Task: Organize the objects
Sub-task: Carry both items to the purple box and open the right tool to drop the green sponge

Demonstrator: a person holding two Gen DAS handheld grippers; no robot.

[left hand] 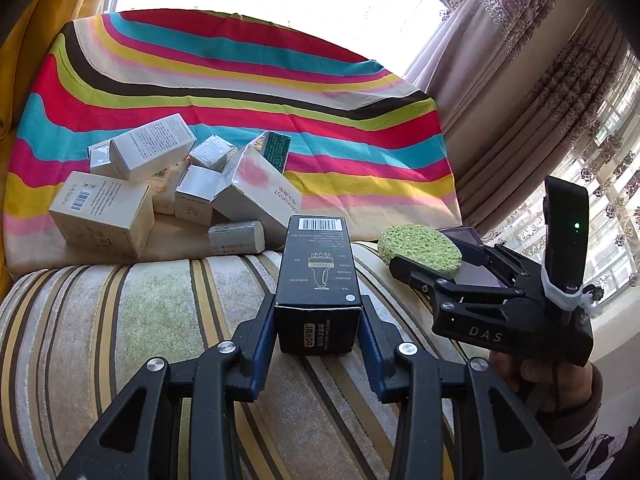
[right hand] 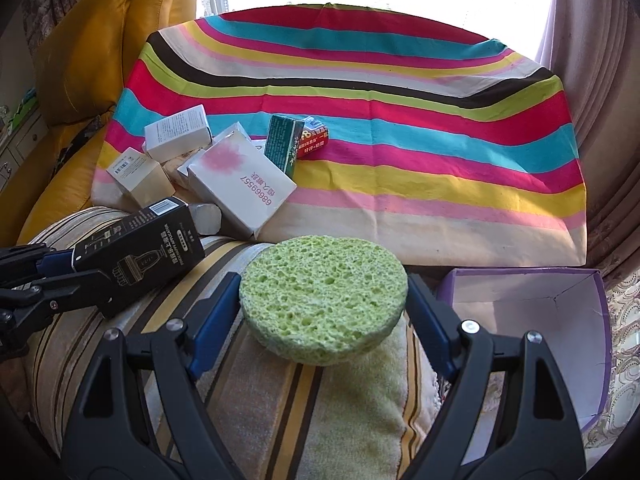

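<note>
Both grippers loaded above the striped cushion [right hand: 280, 400].
Left gripper [left hand: 318, 320] clamps the black box [left hand: 316, 276]; right gripper [right hand: 324, 300] pinches the green sponge [right hand: 324, 292] near the cushion's right edge. Lower it level into the purple box [right hand: 532, 320].

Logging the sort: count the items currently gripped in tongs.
2. The black box is clamped in the left tongs; the green sponge is clamped in the right tongs, beside the open purple box. Nothing else appears gripped.
</note>
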